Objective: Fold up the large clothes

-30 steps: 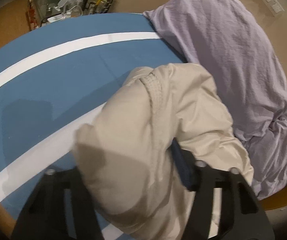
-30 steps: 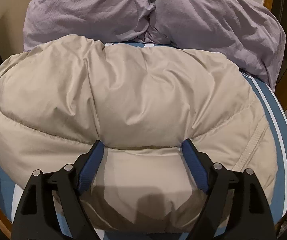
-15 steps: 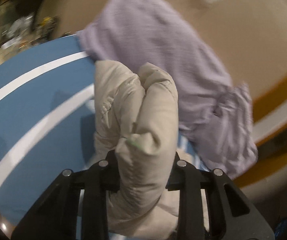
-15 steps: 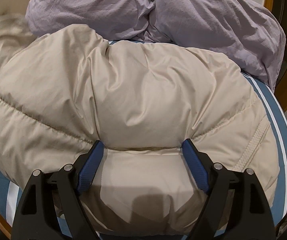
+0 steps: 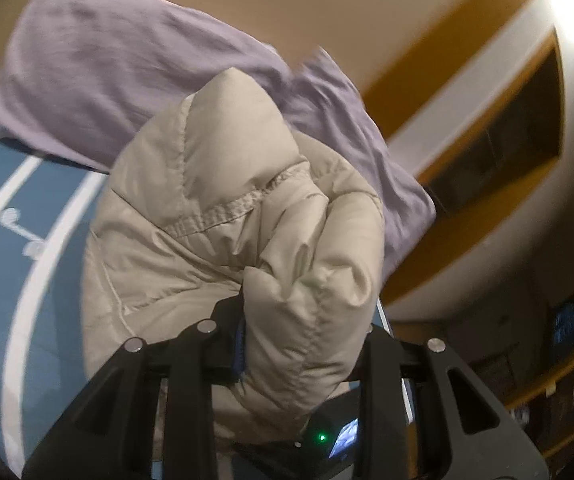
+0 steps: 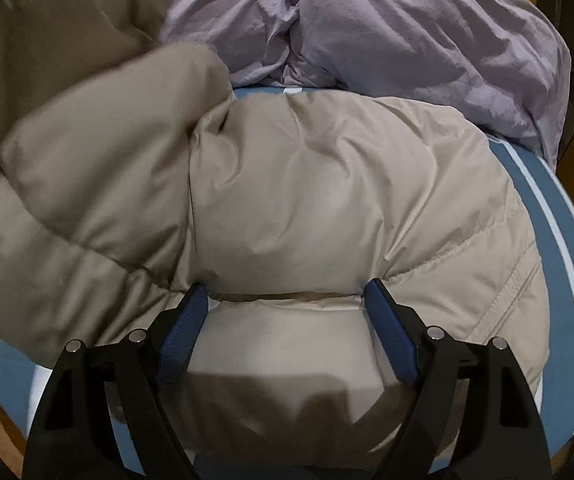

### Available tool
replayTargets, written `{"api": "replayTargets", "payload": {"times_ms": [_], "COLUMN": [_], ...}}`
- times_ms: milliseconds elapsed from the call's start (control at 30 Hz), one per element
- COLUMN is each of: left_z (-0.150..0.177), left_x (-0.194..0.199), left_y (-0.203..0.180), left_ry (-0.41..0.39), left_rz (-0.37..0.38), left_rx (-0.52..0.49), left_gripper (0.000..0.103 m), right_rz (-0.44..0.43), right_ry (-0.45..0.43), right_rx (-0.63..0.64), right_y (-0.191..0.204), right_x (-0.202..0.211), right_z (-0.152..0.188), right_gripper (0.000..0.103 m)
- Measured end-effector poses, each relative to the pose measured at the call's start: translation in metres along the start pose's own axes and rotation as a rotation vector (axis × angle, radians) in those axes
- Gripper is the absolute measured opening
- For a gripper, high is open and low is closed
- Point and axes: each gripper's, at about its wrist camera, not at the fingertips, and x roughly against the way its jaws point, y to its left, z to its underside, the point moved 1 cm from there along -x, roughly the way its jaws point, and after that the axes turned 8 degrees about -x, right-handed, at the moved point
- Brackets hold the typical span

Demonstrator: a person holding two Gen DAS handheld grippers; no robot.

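Puffy beige quilted jacket [image 6: 327, 208] (one bunched fold in left gripper [image 5: 303, 344])

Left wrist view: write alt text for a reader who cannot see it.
The left gripper is shut on a bunched fold of a beige puffer jacket, lifted above a blue bedsheet with white stripes. A lilac pillow lies behind the jacket, against a tan wall.

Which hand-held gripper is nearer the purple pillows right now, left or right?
Left, as far as the views show. The left hand-held gripper holds a bunched jacket fold with the purple pillows just beyond. The right hand-held gripper presses the jacket's near edge, the jacket's body lying between.
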Motion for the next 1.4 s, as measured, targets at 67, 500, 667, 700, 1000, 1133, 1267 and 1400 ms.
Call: {"api": "replayTargets", "payload": {"times_ms": [67,500,667,700,1000,1133,1267,1400], "left_z": [0.005,0.042,0.067,0.073,0.091,0.088,0.084,0.07], "left_x": [-0.012,-0.097,-0.121,-0.128,-0.146,-0.134,-0.115,-0.084], "left_y": [-0.011,-0.082,-0.104,-0.108,-0.132,-0.136,-0.141,-0.14], "left_ry": [0.031,0.221,0.296,0.317,0.358,0.34,0.307,0.246], "left_rz": [0.019,0.059,0.051,0.048,-0.017,-0.005,-0.008,-0.006], "left_rx": [-0.026,-0.218,-0.293,-0.309,-0.429,-0.436,-0.459,-0.46], "left_gripper": [0.029,0.03,0.031,0.031,0.037,0.063,0.072,0.075], "right_rz": [-0.019,0.123,0.166,0.175,0.247,0.256,0.257,0.258], "right_ry": [-0.013,-0.116,-0.128,-0.13,-0.141,-0.152,-0.173,-0.194], "right_rx": [-0.021,-0.16,-0.227,-0.238,-0.348,-0.365,-0.369,-0.361], "right_y": [-0.009,-0.089,-0.118,-0.124,-0.166,-0.167,-0.165,-0.162], "right_x": [0.009,0.046,0.054,0.056,0.069,0.076,0.085,0.094], "right_z": [-0.002,0.006,0.015,0.017,0.036,0.037,0.034,0.029], "right_gripper": [0.082,0.082,0.082,0.082,0.082,0.082,0.082,0.082]}}
